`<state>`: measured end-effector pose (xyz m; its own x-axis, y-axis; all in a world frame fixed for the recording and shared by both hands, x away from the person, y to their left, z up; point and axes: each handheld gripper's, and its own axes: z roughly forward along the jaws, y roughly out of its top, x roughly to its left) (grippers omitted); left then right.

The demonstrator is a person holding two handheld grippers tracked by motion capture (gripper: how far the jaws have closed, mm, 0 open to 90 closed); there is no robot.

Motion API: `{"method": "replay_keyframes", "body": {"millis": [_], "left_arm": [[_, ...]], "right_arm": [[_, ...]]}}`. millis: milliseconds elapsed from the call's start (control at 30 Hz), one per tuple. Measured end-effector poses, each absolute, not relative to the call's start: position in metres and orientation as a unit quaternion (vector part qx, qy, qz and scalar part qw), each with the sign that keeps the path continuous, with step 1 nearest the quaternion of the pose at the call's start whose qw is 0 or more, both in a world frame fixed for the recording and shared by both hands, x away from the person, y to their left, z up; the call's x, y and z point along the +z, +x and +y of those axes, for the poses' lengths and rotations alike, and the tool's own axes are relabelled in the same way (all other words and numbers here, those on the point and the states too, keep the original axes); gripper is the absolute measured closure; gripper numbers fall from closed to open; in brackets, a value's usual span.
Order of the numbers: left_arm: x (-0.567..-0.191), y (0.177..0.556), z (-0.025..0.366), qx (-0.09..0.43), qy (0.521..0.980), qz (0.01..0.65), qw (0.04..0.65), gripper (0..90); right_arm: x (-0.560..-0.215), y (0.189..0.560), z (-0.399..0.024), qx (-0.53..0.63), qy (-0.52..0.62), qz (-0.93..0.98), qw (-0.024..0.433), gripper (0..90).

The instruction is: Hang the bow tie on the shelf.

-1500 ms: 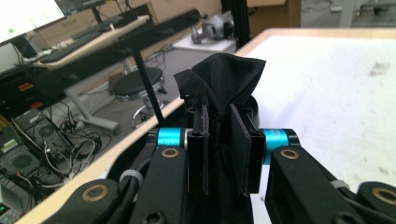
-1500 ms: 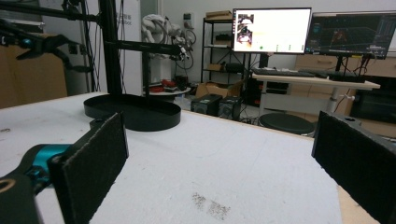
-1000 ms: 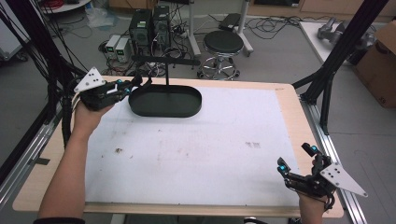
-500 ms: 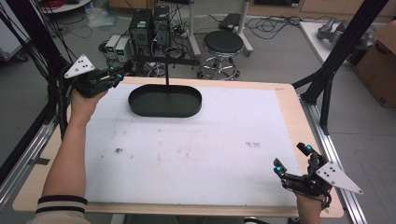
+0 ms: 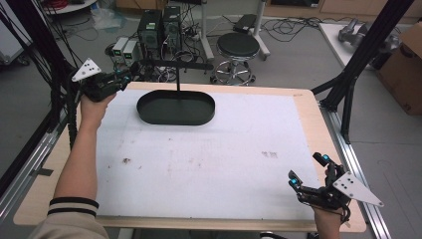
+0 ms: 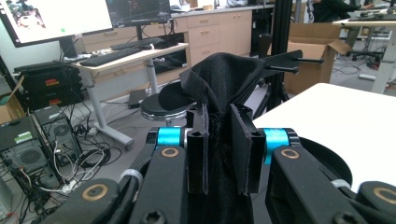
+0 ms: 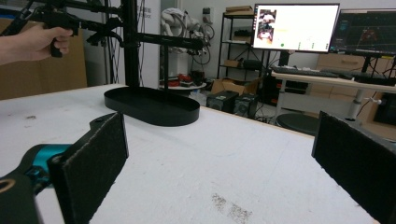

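**Kid:** Right gripper (image 5: pixel 309 173) first, since it is closest to us. What is it doing?

**Helper:** It sits low at the near corner of the table (image 5: pixel 209 164). Its two jaws stand wide apart and nothing is between them.

**Kid:** And the left gripper (image 5: pixel 121 78)?

**Helper:** That one is far off, past the table's back left corner, up in the air. Its jaws are squeezed tight on a black cloth (image 6: pixel 224 84). The cloth pokes up between the pads in a soft bunch.

**Kid:** What is that black thing beside it?

**Helper:** A black stand (image 5: pixel 176 107). It has an oval tray at the bottom, a thin pole, and a bar across the top.

**Kid:** Is the cloth on the bar yet?

**Helper:** No. The picking up is done, I think. The cloth is near the bar's end but not on it, so the hanging is left.
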<state>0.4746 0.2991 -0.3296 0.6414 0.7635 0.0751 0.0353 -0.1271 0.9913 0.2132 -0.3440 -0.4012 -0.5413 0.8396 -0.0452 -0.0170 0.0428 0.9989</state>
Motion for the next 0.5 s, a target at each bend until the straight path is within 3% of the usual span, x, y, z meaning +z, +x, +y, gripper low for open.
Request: {"method": "replay_keyframes", "body": {"millis": [233, 267, 367, 433, 467, 500], "left_arm": [[-0.344, 0.480, 0.305, 0.316, 0.682, 0.320, 0.577, 73.4], [-0.346, 0.480, 0.306, 0.321, 0.676, 0.333, 0.573, 50.5], [-0.349, 0.479, 0.311, 0.322, 0.663, 0.353, 0.576, 42.6], [-0.349, 0.477, 0.314, 0.327, 0.658, 0.361, 0.574, 27.9], [-0.348, 0.475, 0.315, 0.331, 0.655, 0.363, 0.574, 27.9], [-0.347, 0.472, 0.316, 0.336, 0.654, 0.365, 0.571, 21.0]], "right_arm": [[-0.404, 0.214, -0.343, 0.605, 0.327, 0.637, 0.349, 2.7], [-0.404, 0.214, -0.342, 0.605, 0.327, 0.638, 0.347, 2.7], [-0.403, 0.214, -0.341, 0.606, 0.326, 0.637, 0.347, 2.7], [-0.402, 0.215, -0.340, 0.607, 0.323, 0.637, 0.348, 2.7], [-0.402, 0.215, -0.340, 0.607, 0.323, 0.637, 0.348, 2.7], [-0.403, 0.215, -0.339, 0.607, 0.323, 0.638, 0.347, 2.7]]}}
